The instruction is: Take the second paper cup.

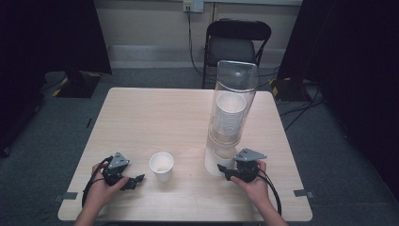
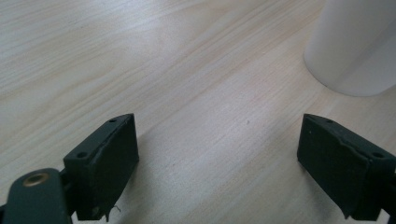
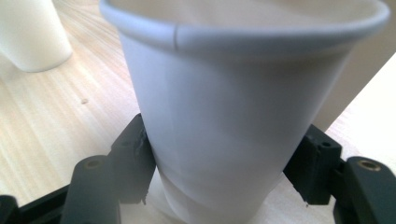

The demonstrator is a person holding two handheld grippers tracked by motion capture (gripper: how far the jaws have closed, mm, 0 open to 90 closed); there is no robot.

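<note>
Right gripper (image 1: 225, 170), held low in a hand (image 1: 254, 181) at the lower right of the high view, clamps both jaws against the lowest paper cup (image 3: 233, 116) beneath the clear dispenser tube (image 1: 234, 108). Left gripper (image 1: 136, 181), at the lower left, rests near the table (image 1: 155, 117) edge with jaws spread wide and empty, pointing toward a lone white cup (image 1: 161, 166) standing upright just beside it.

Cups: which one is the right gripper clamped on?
The bottom cup under the dispenser, between the right gripper fingers; the other cup stands alone, untouched.
</note>
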